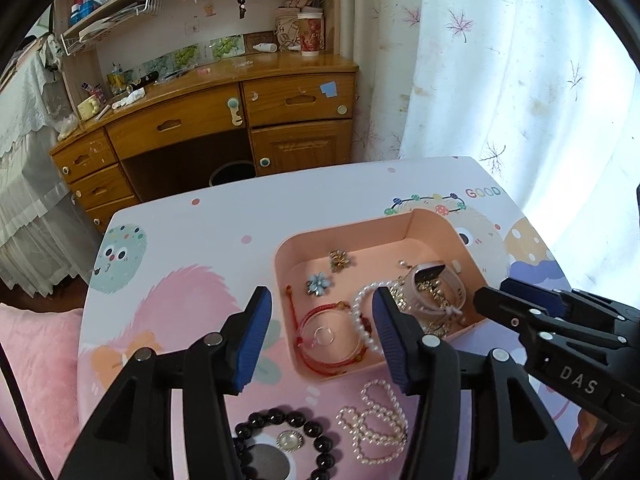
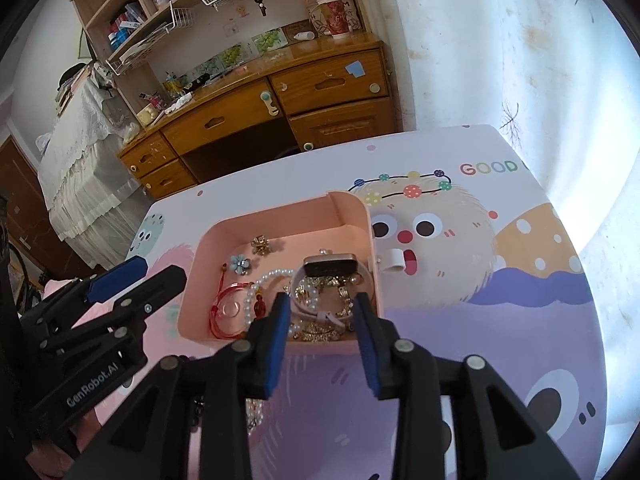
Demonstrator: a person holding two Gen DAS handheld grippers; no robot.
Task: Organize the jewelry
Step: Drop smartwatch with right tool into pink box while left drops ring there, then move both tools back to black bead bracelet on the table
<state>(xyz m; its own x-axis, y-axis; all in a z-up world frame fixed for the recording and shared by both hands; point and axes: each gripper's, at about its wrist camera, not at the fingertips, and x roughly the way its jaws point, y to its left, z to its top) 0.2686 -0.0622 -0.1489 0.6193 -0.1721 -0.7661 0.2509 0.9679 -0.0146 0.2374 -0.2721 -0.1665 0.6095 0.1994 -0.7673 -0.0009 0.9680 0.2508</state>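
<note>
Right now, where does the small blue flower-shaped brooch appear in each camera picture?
Left wrist view: the small blue flower-shaped brooch lies centre, in the pink plastic tray's left part.
Right wrist view: brooch left of centre, upper-left part of the tray.
Shared landmark: the gold flower brooch just beyond it.

Smooth matt pink plastic tray (image 1: 436, 228), glossy pearl bracelet (image 1: 376, 424), glossy black bead bracelet (image 1: 316, 432), glossy printed tabletop (image 1: 224, 216), varnished wood desk (image 1: 224, 96)

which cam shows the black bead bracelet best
The left wrist view: the black bead bracelet lies in plain sight on the table, near the bottom edge, ringing a pearl brooch. In the right wrist view that gripper's own frame hides it almost entirely.
</note>
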